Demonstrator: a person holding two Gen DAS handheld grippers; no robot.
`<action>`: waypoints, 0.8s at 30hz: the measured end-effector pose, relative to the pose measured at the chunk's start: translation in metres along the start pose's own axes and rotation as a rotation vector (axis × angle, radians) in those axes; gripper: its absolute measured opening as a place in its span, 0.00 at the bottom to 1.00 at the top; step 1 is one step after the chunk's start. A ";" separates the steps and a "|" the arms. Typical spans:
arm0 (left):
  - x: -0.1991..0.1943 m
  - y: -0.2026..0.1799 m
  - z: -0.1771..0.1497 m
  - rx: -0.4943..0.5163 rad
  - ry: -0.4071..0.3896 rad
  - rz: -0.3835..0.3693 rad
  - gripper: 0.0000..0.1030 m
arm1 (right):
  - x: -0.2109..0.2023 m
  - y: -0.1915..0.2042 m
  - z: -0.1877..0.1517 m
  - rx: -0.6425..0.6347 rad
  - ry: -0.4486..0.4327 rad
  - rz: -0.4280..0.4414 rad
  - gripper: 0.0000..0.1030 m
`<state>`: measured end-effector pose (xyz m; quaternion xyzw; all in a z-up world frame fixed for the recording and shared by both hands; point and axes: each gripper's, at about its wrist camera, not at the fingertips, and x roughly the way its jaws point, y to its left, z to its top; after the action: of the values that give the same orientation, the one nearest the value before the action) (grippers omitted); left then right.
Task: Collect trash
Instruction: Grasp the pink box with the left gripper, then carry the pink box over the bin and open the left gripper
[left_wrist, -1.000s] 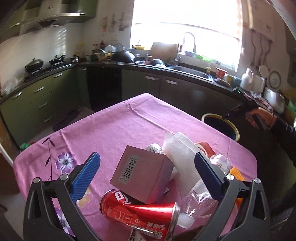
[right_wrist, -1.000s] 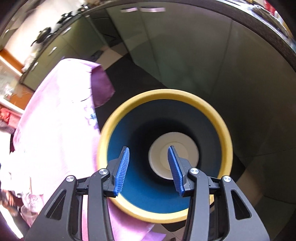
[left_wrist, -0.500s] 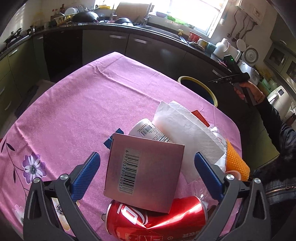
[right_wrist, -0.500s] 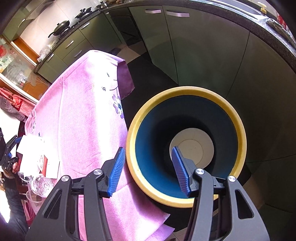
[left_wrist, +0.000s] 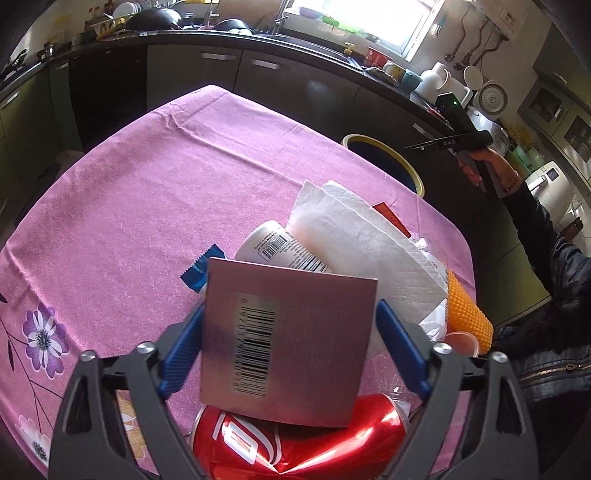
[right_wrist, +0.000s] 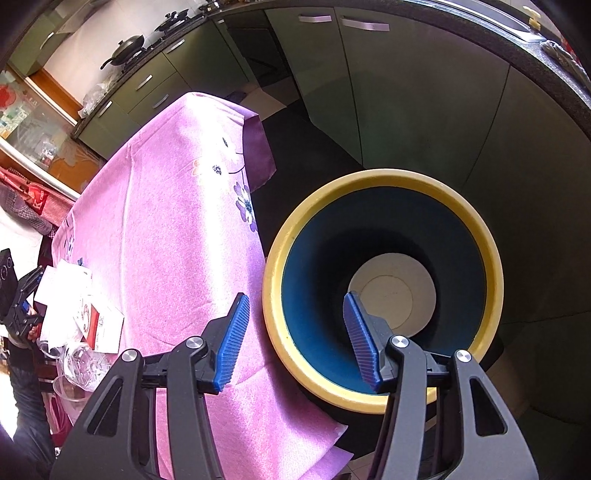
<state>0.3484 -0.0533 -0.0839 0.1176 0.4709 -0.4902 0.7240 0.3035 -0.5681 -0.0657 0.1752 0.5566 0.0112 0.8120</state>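
A pile of trash lies on the pink tablecloth (left_wrist: 147, 177). On top of it is a pink box (left_wrist: 288, 343) with a barcode. My left gripper (left_wrist: 290, 306) is closing around this box, and its blue pads touch the box's two sides. Under the box lies a crushed red cola can (left_wrist: 295, 446). Behind it are a white can (left_wrist: 277, 245) and a paper towel (left_wrist: 354, 236). My right gripper (right_wrist: 295, 299) is open and holds nothing. It hangs above the yellow-rimmed bin (right_wrist: 369, 177), where the bin's rim meets the table edge.
An orange cup (left_wrist: 465, 314), a blue wrapper (left_wrist: 201, 269) and a red packet (left_wrist: 391, 218) lie around the pile. The bin (left_wrist: 384, 147) stands on the floor past the table's far right edge. Dark kitchen cabinets (right_wrist: 406, 92) run behind it. A person's hand (left_wrist: 480, 162) holds the right gripper.
The left gripper tipped down over the pile and its jaws narrowed from wide apart onto the pink box. The right gripper shifted from over the bin's middle toward the table edge.
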 end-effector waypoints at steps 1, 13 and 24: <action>-0.001 0.001 0.001 -0.010 0.000 0.007 0.71 | 0.000 0.000 0.000 -0.001 0.000 0.002 0.52; -0.032 -0.013 0.020 -0.026 -0.080 0.106 0.71 | -0.013 -0.005 -0.007 -0.012 -0.026 0.031 0.52; -0.026 -0.126 0.105 0.090 -0.139 0.097 0.71 | -0.051 -0.035 -0.024 -0.014 -0.108 0.004 0.52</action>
<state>0.3027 -0.1663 0.0292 0.1386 0.3908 -0.4822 0.7717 0.2561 -0.6055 -0.0375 0.1710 0.5116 0.0075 0.8420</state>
